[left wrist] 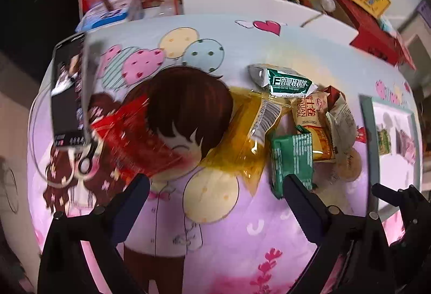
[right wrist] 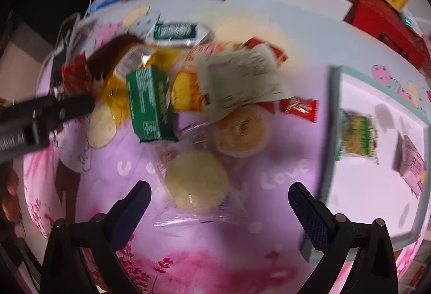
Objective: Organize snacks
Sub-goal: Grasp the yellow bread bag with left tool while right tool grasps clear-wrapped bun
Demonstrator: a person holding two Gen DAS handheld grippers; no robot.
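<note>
Several snacks sit in a loose pile mid-cloth: green box point(right wrist: 150, 102) at the left of the pile, yellow bag point(left wrist: 242, 132) just beside it, white-and-green packet point(left wrist: 282, 79) at the far edge, red packet point(left wrist: 137, 137) apart to the left. Nearest the right gripper point(right wrist: 219, 199) lies a clear-wrapped round cake point(right wrist: 196, 180), with an orange cup point(right wrist: 239, 132) touching the pile behind it. Right gripper jaws wide, nothing between them, cake just ahead. Left gripper point(left wrist: 216, 186) also wide and empty — its right finger overlaps the green box's near end; contact unclear. White tray point(right wrist: 332, 132) to the right holds two packets, well apart from the pile. Phone point(left wrist: 68, 94) lies at the cloth's left edge. Right view is blurred.
</note>
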